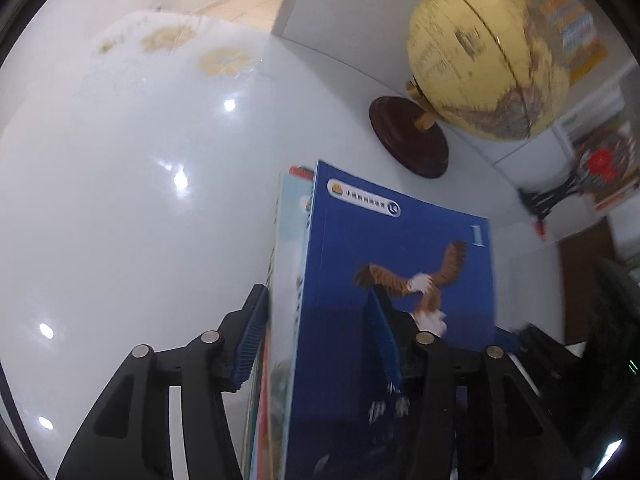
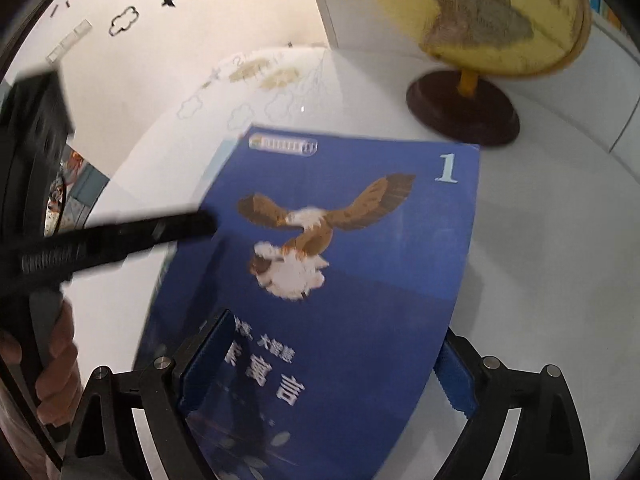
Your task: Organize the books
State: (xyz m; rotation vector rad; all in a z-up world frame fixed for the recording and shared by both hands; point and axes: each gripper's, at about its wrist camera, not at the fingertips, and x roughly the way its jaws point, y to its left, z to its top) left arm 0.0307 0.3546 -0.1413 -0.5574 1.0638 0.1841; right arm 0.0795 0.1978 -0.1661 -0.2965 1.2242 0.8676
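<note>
A blue book with an eagle and a "1" on its cover (image 1: pixel 360 240) stands tilted on the white table, against a pale-covered book (image 1: pixel 288 240) and a red-topped one behind it. My left gripper (image 1: pixel 318 332) is shut on this stack, one blue pad on the pale book and the other pressed on the blue cover. In the right wrist view the same blue book (image 2: pixel 340 208) lies between the wide-set fingers of my right gripper (image 2: pixel 336 332), which stands open. A black finger of the left gripper (image 2: pixel 160 232) rests on the cover's left edge.
A yellow globe (image 1: pixel 488 60) (image 2: pixel 480 12) on a dark round base (image 1: pixel 408 136) stands just behind the books to the right. The glossy white table (image 1: pixel 120 200) stretches to the left. A person's hand (image 2: pixel 56 360) holds the left gripper. An illustrated book (image 2: pixel 76 184) shows at the far left.
</note>
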